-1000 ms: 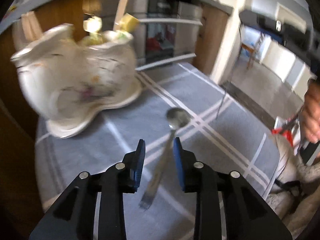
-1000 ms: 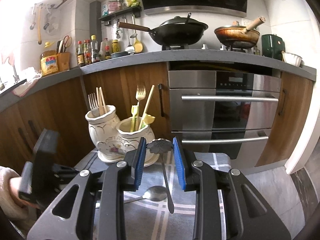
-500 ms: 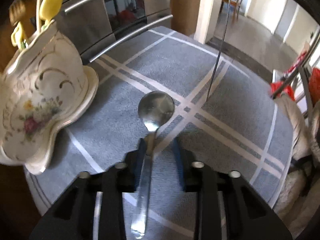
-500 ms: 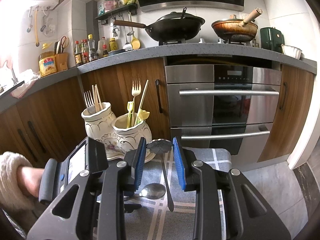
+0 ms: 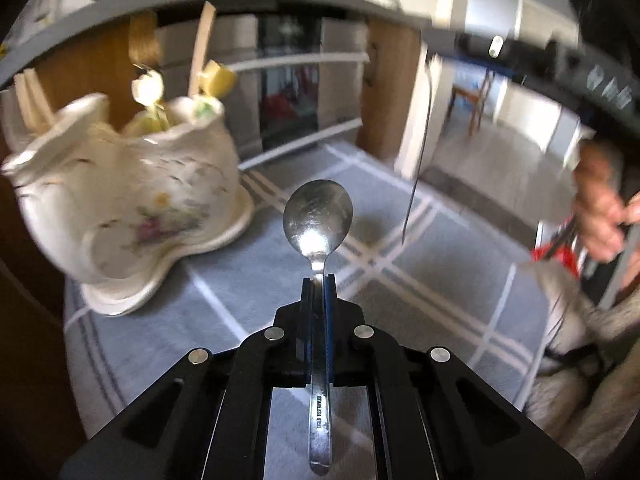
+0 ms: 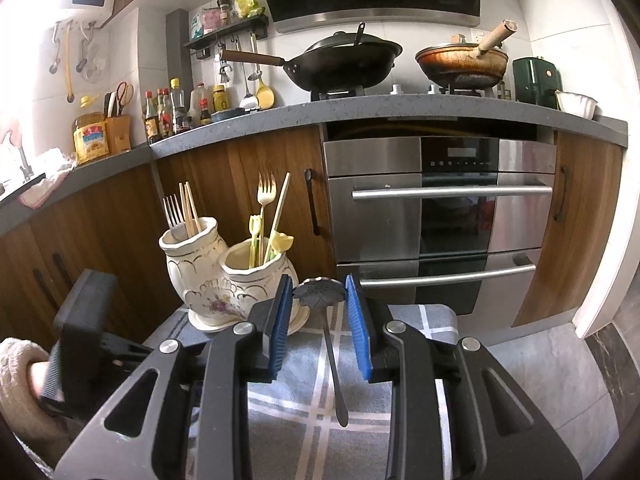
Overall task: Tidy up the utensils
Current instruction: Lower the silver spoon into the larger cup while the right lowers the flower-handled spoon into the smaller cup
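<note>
Spoon [image 5: 318,216] handle sits clamped in our left claw [image 5: 319,280], above the bench [image 5: 420,272]. Our right claw [image 6: 320,304] holds a dark flower-headed spoon [image 6: 319,293].

The left gripper [image 5: 319,280] points steeply downward, its jaws pressed together on a spoon handle [image 5: 320,412]. The right gripper [image 6: 321,320] sits nearly level with jaws parted around a dark flower-headed utensil [image 6: 326,320]. A hand [image 6: 38,376] in a fuzzy cream sleeve [image 6: 16,368] grips the left unit.
</note>
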Demonstrator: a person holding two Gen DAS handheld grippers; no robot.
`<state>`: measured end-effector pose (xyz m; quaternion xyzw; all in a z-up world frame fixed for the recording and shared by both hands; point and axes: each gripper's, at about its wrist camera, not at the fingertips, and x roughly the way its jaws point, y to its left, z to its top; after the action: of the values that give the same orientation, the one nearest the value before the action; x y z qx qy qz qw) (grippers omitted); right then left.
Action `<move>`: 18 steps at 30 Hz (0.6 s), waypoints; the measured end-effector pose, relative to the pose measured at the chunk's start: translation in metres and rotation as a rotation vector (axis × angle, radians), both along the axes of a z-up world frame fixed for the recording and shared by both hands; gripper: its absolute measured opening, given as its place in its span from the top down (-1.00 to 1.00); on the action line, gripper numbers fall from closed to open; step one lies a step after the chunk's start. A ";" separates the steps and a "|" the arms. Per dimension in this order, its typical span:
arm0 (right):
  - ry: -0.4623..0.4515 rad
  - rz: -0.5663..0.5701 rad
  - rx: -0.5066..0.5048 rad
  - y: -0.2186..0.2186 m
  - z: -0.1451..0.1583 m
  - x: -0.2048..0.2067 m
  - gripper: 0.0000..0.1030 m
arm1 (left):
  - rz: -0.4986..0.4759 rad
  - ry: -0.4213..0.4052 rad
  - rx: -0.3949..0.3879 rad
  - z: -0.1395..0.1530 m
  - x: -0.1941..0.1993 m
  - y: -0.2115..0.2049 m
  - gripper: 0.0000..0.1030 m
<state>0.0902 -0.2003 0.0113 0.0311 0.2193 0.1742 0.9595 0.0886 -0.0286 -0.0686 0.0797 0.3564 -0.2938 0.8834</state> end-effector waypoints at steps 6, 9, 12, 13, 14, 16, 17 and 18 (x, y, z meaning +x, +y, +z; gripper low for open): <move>-0.028 0.032 -0.020 0.020 0.012 0.004 0.47 | 0.022 -0.058 -0.070 0.024 -0.015 0.023 0.89; -0.050 0.053 -0.025 0.031 0.023 0.008 0.47 | 0.033 -0.091 -0.111 0.038 -0.021 0.033 0.89; -0.067 0.079 -0.018 0.041 0.036 0.017 0.47 | 0.056 -0.131 -0.152 0.059 -0.016 0.044 0.89; -0.070 0.085 -0.014 0.045 0.041 0.021 0.47 | 0.067 -0.145 -0.165 0.063 -0.015 0.046 0.89; -0.072 0.090 -0.009 0.047 0.045 0.024 0.47 | 0.075 -0.155 -0.173 0.069 -0.012 0.053 0.89; -0.073 0.106 0.001 0.056 0.054 0.035 0.47 | 0.098 -0.189 -0.196 0.085 -0.006 0.063 0.89; -0.075 0.109 0.003 0.059 0.059 0.040 0.47 | 0.104 -0.204 -0.205 0.092 -0.005 0.068 0.89; -0.080 0.111 0.005 0.063 0.062 0.044 0.47 | 0.110 -0.226 -0.214 0.100 -0.001 0.072 0.89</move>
<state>0.1339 -0.1377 0.0738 0.0144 0.1817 0.2287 0.9563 0.0877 0.0430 0.0318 -0.0019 0.2251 -0.2704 0.9361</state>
